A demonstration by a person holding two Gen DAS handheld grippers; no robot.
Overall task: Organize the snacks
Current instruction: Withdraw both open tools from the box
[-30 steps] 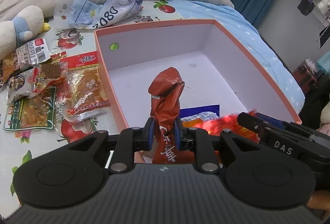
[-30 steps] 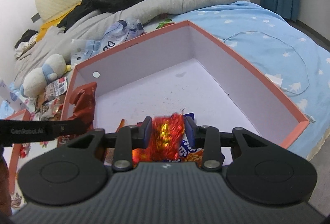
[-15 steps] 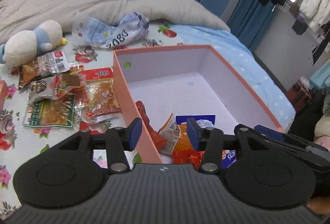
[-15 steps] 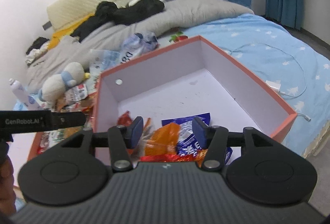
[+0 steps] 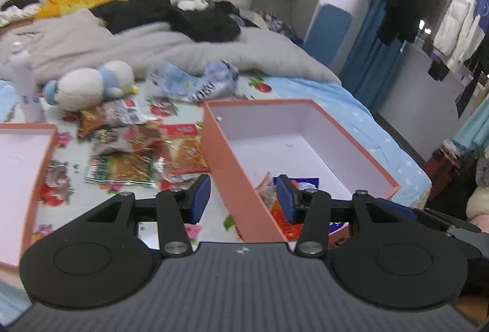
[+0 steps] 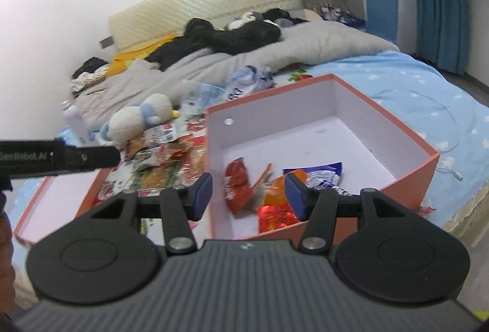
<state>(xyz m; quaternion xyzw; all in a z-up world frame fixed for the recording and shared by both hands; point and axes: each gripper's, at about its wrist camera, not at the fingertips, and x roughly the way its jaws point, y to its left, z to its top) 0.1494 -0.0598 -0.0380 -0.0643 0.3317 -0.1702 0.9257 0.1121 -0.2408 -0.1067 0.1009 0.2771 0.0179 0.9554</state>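
The large salmon-pink cardboard box with white lining [image 6: 360,130] sits on the flower-printed bed sheet [image 5: 58,179], and its tall near wall is the main hazard: as I judge it, a gripper swinging low toward the loose snacks could catch that wall and shove or tip the box. A second shallow pink tray [image 5: 21,167] at the left could be knocked the same way. The heap of crinkly foil snack packets [image 5: 143,154] lies on the sheet between the two, overlapping, so a careless pinch might lift two at once or let a slick one slip out. Inside the box lie a dark red crumpled packet [image 6: 237,183], an orange and blue-white pack [image 6: 318,179] and a shiny red foil one [image 6: 276,217]. The left gripper [image 5: 243,199] and right gripper [image 6: 249,196] both stand partly open with nothing between the pads; the heap is ahead and left of the left fingers, apart from them.
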